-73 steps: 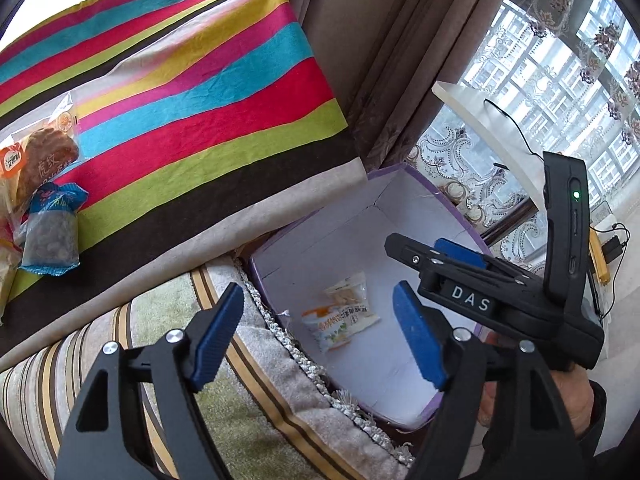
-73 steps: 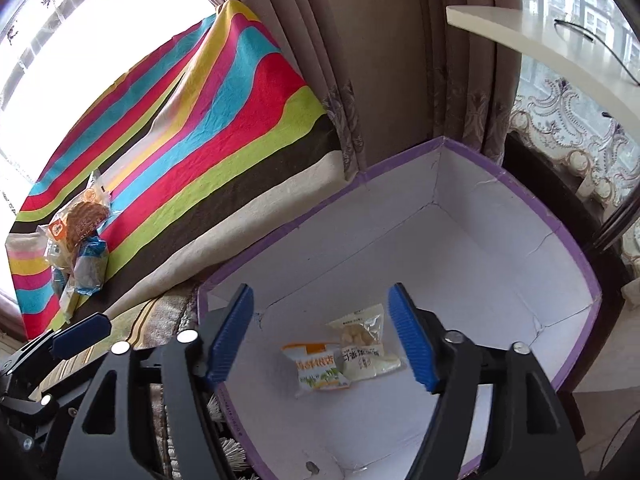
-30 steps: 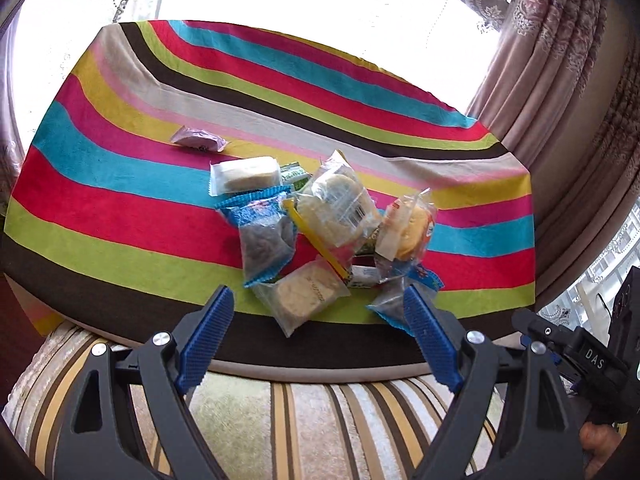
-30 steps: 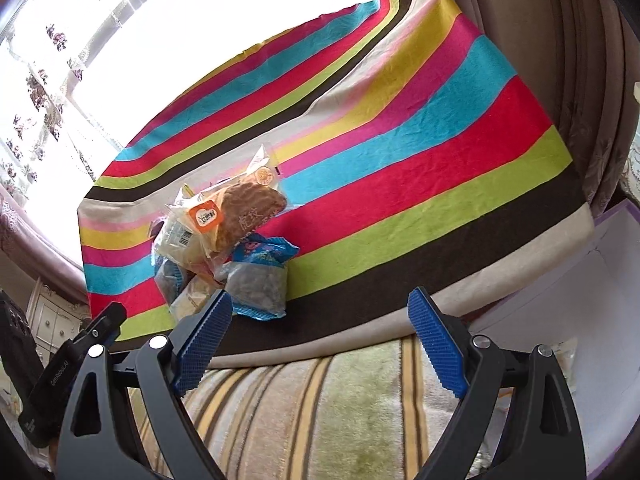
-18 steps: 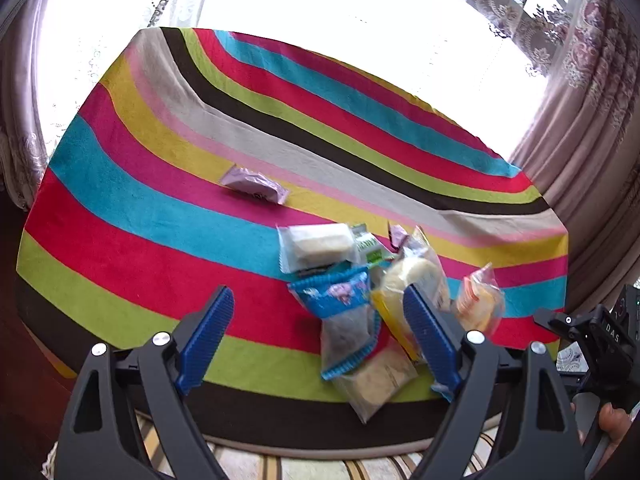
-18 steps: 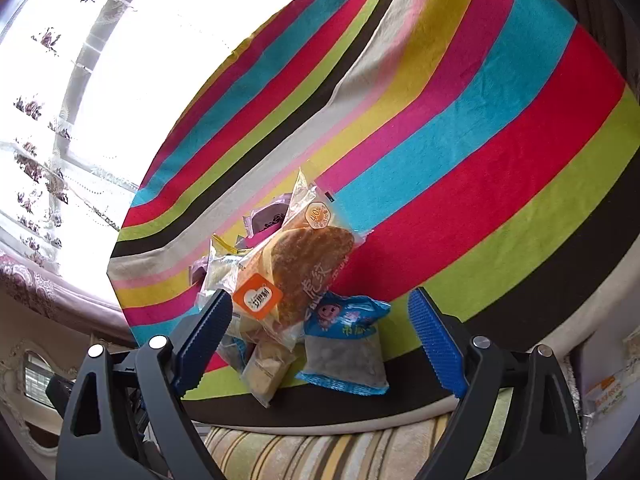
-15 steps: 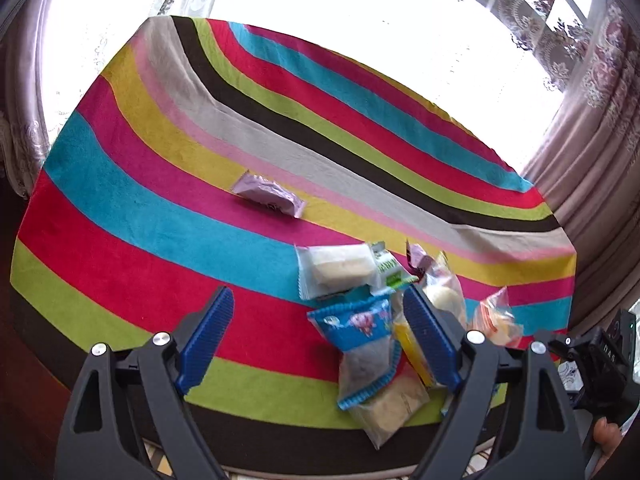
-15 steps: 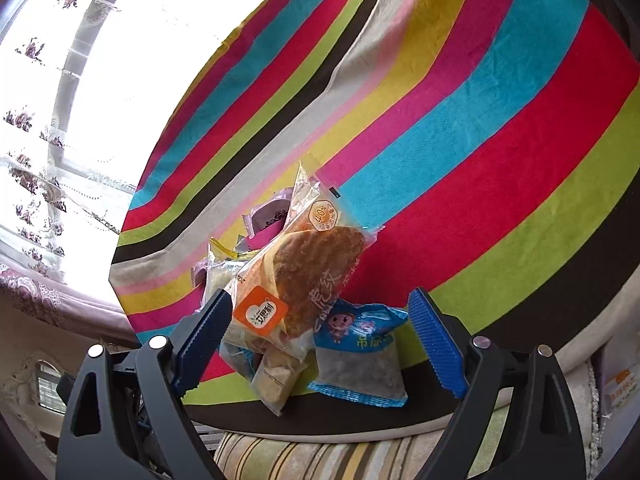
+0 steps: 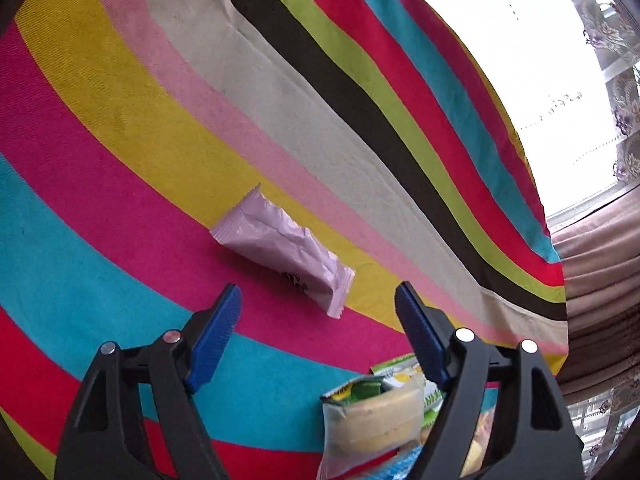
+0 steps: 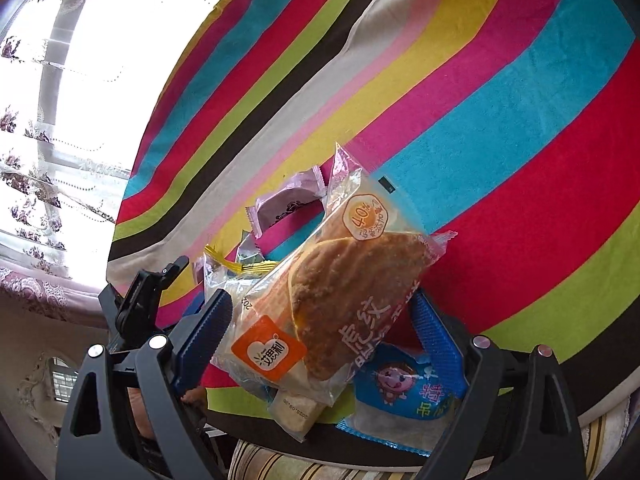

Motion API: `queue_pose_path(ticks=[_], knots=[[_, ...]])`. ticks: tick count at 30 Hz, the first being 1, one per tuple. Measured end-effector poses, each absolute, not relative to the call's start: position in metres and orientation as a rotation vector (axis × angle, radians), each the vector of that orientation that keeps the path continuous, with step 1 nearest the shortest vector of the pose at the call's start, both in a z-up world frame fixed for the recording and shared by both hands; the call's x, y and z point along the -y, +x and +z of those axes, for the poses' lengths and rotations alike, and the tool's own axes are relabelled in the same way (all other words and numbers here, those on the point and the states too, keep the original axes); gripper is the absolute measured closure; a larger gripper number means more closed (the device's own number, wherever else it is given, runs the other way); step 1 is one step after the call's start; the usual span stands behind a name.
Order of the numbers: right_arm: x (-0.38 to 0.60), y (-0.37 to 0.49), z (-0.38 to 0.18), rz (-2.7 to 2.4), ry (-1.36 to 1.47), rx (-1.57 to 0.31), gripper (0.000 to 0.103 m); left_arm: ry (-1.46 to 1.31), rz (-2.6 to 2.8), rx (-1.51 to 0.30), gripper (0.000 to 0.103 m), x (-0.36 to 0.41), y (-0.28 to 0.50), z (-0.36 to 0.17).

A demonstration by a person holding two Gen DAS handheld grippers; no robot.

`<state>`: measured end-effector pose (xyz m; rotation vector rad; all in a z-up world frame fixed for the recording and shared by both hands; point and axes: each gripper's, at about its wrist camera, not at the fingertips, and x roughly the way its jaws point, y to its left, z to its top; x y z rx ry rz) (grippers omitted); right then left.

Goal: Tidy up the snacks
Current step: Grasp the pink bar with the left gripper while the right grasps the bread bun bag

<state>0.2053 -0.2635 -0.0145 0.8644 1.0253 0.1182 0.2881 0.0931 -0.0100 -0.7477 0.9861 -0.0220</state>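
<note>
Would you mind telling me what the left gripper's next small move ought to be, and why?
Probably ease the left gripper forward and down so its open jaws straddle the pale pink wrapped snack, then close. That packet lies alone on the striped cloth, just beyond the fingertips, apart from the pile.

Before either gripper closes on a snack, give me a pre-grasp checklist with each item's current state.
1. Left gripper open: ok, jaws spread wide.
2. Left target isolated: ok, the pink wrapped bar lies alone on the striped cloth, apart from the pile.
3. Bar between the left fingers: not ok, it lies just ahead of the tips.
4. Right gripper open: ok, nothing clamped.
5. Right target between the fingers: ok, the bread packet sits in the gap.
6. Bread packet free of neighbours: not ok, it overlaps the blue cartoon packet and others.
7. Contact with the packet: cannot tell.
</note>
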Motion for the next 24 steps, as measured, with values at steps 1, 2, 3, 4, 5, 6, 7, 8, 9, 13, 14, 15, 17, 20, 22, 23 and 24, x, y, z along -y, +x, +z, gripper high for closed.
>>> queue_pose_path(ticks=[1, 2, 3, 4, 5, 6, 7, 8, 9, 13, 14, 15, 17, 20, 22, 23, 24], knots=[[0.263, 0.208, -0.015, 0.119, 0.865, -1.028, 0.016, -0.732, -0.008, -0.982, 0.029, -0.093, 0.294, -0.01], [0.263, 0.211, -0.016, 0.12, 0.868, -1.03, 0.016, -0.709, 0.002, -0.987, 0.034, -0.092, 0.3, -0.01], [0.263, 0.214, -0.017, 0.118, 0.868, -1.033, 0.016, -0.691, 0.013, -0.99, 0.034, -0.09, 0.306, -0.01], [0.263, 0.217, -0.018, 0.116, 0.867, -1.035, 0.016, -0.661, 0.031, -0.993, 0.036, -0.088, 0.31, -0.009], [0.263, 0.22, -0.018, 0.114, 0.866, -1.038, 0.016, -0.614, 0.048, -0.999, 0.04, -0.084, 0.315, -0.009], [0.263, 0.222, -0.019, 0.111, 0.864, -1.039, 0.016, -0.559, 0.063, -1.004, 0.042, -0.079, 0.319, -0.008], [0.262, 0.225, -0.019, 0.105, 0.858, -1.041, 0.016, -0.494, 0.078, -1.009, 0.045, -0.073, 0.323, -0.007], [0.262, 0.228, -0.02, 0.098, 0.848, -1.042, 0.016, -0.423, 0.095, -1.013, 0.051, -0.067, 0.325, -0.007], [0.261, 0.23, -0.02, 0.09, 0.836, -1.045, 0.016, -0.348, 0.115, -1.015, 0.055, -0.06, 0.327, -0.008], [0.257, 0.239, -0.023, 0.056, 0.785, -1.057, 0.016, -0.158, 0.174, -1.0, 0.08, -0.046, 0.325, -0.011], [0.255, 0.24, -0.025, 0.048, 0.77, -1.061, 0.016, -0.14, 0.173, -0.995, 0.08, -0.044, 0.324, -0.011], [0.254, 0.241, -0.026, 0.04, 0.76, -1.063, 0.016, -0.133, 0.174, -0.992, 0.08, -0.043, 0.323, -0.011], [0.252, 0.243, -0.027, 0.023, 0.727, -1.065, 0.021, -0.137, 0.167, -0.984, 0.08, -0.042, 0.319, -0.011], [0.249, 0.243, -0.026, 0.01, 0.68, -1.054, 0.033, -0.157, 0.152, -0.963, 0.08, -0.042, 0.308, -0.007], [0.248, 0.243, -0.024, 0.007, 0.649, -1.044, 0.041, -0.164, 0.145, -0.947, 0.081, -0.042, 0.301, -0.002], [0.247, 0.243, -0.023, 0.003, 0.631, -1.037, 0.043, -0.166, 0.148, -0.937, 0.08, -0.043, 0.296, 0.001], [0.247, 0.243, -0.022, 0.0, 0.613, -1.029, 0.048, -0.169, 0.149, -0.926, 0.08, -0.045, 0.292, 0.003]])
